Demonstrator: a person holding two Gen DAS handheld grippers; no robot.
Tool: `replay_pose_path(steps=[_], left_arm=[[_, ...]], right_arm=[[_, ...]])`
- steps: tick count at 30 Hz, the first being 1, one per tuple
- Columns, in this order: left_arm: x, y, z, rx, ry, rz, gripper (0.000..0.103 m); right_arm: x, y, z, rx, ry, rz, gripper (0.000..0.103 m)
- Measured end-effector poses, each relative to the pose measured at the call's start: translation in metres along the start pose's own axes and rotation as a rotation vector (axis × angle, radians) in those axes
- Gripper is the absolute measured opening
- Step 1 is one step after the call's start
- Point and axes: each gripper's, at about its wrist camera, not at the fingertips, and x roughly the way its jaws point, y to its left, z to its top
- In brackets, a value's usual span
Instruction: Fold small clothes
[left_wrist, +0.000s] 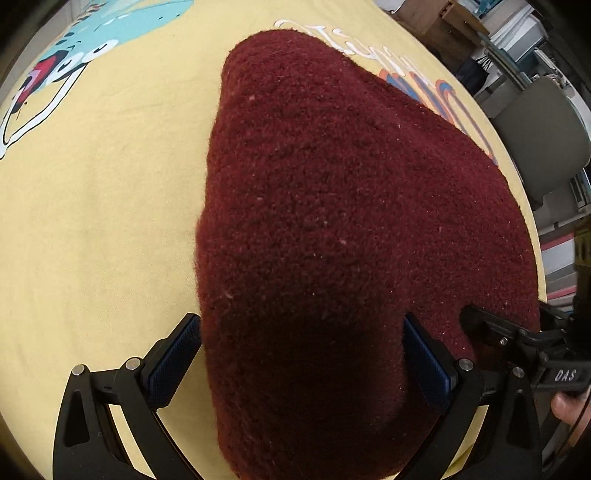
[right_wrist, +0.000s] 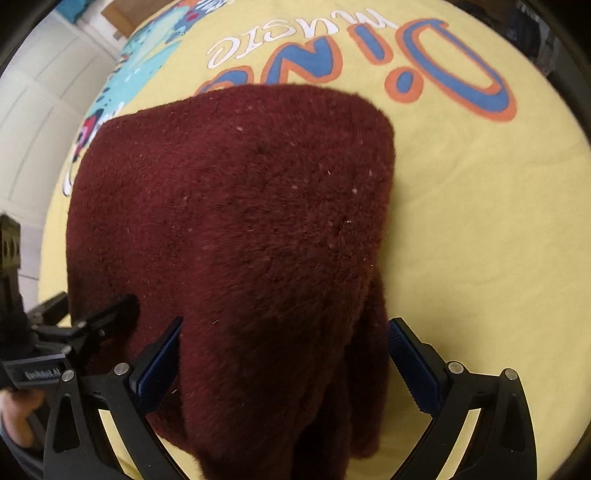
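1. Lying on a pale yellow printed cloth (left_wrist: 92, 221), the fuzzy dark red fleece garment (left_wrist: 332, 221) spreads away from both cameras.
2. The left gripper (left_wrist: 303, 354) has its blue-padded fingers spread wide, with the near end of the fleece between them.
3. The right gripper (right_wrist: 284, 358) is likewise spread wide around the garment's near edge, which looks doubled over at its right side.
4. Blue and orange "Dino" lettering (right_wrist: 424, 70) shows on the cloth beyond the garment.

Maroon fleece garment (left_wrist: 332, 221) filling both fingers' gaps, bare yellow printed cloth (left_wrist: 92, 221) alongside
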Motion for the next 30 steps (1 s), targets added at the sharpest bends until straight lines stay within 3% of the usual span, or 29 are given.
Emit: replay_pose_path(steps=[4, 6, 7, 14, 19, 23, 30], left_arm=[[0.001, 0.001, 0.003, 0.013, 0.01, -0.015, 0.102], [0.0, -0.001, 0.004, 0.033, 0.007, -0.026, 0.095], [-0.001, -0.003, 0.004, 0.037, 0.007, -0.04, 0.086], [-0.007, -0.012, 0.005, 0.086, 0.016, -0.047, 0.064], [-0.019, -0.014, 0.006, 0.105, -0.001, -0.072, 0.05], [-0.044, -0.014, 0.009, 0.131, -0.034, -0.118, 0.046], [-0.111, 0.005, 0.003, 0.172, -0.122, -0.154, 0.045]], right_arm=[[0.008, -0.013, -0.003, 0.086, 0.018, 0.084, 0.102], [0.007, -0.014, -0.003, 0.089, 0.016, 0.116, 0.093], [0.007, -0.013, -0.003, 0.087, 0.014, 0.136, 0.09], [0.005, -0.01, -0.002, 0.09, 0.024, 0.166, 0.075], [-0.003, -0.004, -0.001, 0.097, -0.003, 0.156, 0.057], [-0.021, 0.01, -0.001, 0.066, -0.034, 0.128, 0.046], [-0.061, 0.052, 0.005, 0.004, -0.107, 0.129, 0.043]])
